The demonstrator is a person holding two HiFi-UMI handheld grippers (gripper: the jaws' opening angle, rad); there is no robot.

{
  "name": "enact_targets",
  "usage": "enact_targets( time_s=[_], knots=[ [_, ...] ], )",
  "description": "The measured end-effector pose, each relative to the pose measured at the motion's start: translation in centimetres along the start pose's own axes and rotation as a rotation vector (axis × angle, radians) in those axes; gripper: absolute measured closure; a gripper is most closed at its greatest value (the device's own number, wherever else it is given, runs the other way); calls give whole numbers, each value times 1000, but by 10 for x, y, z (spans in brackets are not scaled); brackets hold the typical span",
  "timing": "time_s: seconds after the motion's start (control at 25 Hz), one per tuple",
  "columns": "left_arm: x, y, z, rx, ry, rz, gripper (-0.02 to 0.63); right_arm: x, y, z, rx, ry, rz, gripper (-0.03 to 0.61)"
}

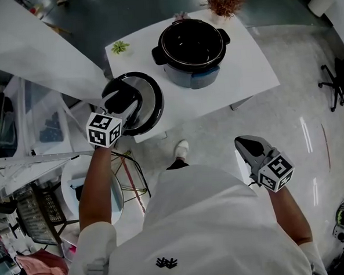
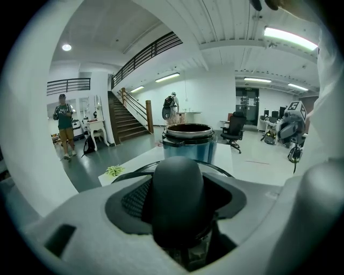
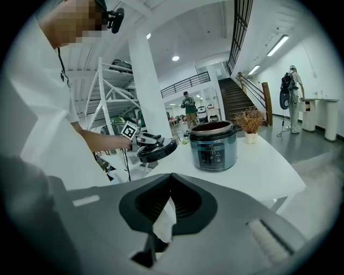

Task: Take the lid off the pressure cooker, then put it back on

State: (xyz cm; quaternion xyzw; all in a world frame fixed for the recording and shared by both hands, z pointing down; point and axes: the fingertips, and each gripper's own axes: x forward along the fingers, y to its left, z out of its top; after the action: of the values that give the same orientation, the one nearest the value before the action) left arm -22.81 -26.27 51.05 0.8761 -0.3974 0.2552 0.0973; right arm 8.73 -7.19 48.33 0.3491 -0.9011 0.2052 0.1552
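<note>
The open pressure cooker pot (image 1: 191, 45) stands at the far middle of the white table (image 1: 243, 71), its dark inside showing. My left gripper (image 1: 121, 102) is shut on the black knob (image 2: 177, 193) of the lid (image 1: 149, 100). It holds the lid in the air over the table's near left corner, clear of the pot. From the right gripper view, the lid (image 3: 157, 150) hangs left of the pot (image 3: 215, 145). My right gripper (image 1: 246, 142) stays low on the right, off the table, with its jaw tips together and nothing between them.
A small green plant (image 1: 120, 47) sits at the table's far left corner and a dried plant in a pot (image 1: 225, 2) at the far edge. A wire rack (image 1: 42, 206) stands to my left and an office chair (image 1: 337, 83) far right. A person (image 2: 64, 126) stands by the stairs.
</note>
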Motion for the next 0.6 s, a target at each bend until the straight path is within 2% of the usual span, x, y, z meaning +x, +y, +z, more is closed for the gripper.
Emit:
enact_targets(
  time_s=[0.32, 0.6],
  knots=[
    [-25, 1, 34, -12, -20, -14, 333, -4, 2, -3, 4, -16, 11, 565],
    [-33, -1, 79, 56, -30, -65, 333, -10, 3, -10, 11, -27, 5, 565]
  ],
)
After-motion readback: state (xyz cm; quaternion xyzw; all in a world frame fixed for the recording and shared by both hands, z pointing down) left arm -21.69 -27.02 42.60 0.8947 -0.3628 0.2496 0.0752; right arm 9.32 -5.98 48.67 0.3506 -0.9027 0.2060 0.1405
